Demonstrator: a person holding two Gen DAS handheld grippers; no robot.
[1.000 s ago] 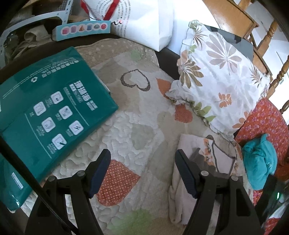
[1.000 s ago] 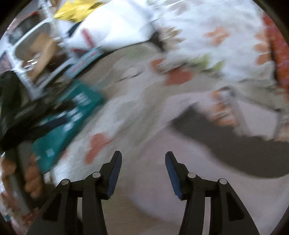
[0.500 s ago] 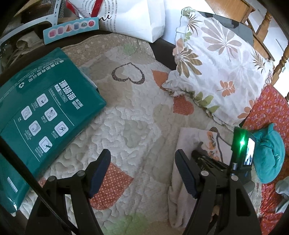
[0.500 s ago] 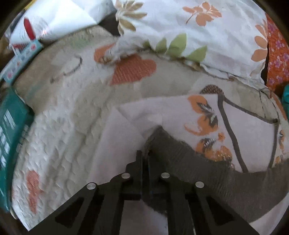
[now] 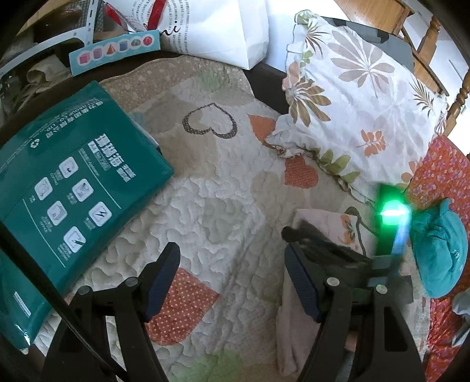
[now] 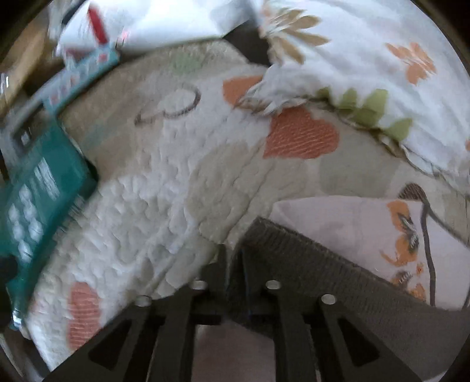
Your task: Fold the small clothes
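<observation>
A small pale pink garment [image 6: 346,217] with an orange butterfly print and a dark grey band [image 6: 323,264] lies on the heart-patterned quilt [image 6: 182,188]. My right gripper [image 6: 233,258] is shut on the corner of the dark grey band and holds it lifted off the pink fabric. In the left wrist view the garment [image 5: 323,223] lies behind the right finger of my left gripper [image 5: 232,264], which is open and empty above the quilt [image 5: 223,199]. The right gripper's body with its green light [image 5: 392,211] shows at the right there.
A large teal package [image 5: 67,188] lies on the quilt at left. A floral pillow [image 5: 361,97] sits at the back right, a white paper bag [image 5: 217,26] behind. A teal cloth bundle [image 5: 437,249] rests on an orange floral cushion [image 5: 446,182] at right.
My right gripper swung over the garment and closed on the corner of the dark grey band. It has now pulled that corner up and to the left. My left gripper stayed open.
</observation>
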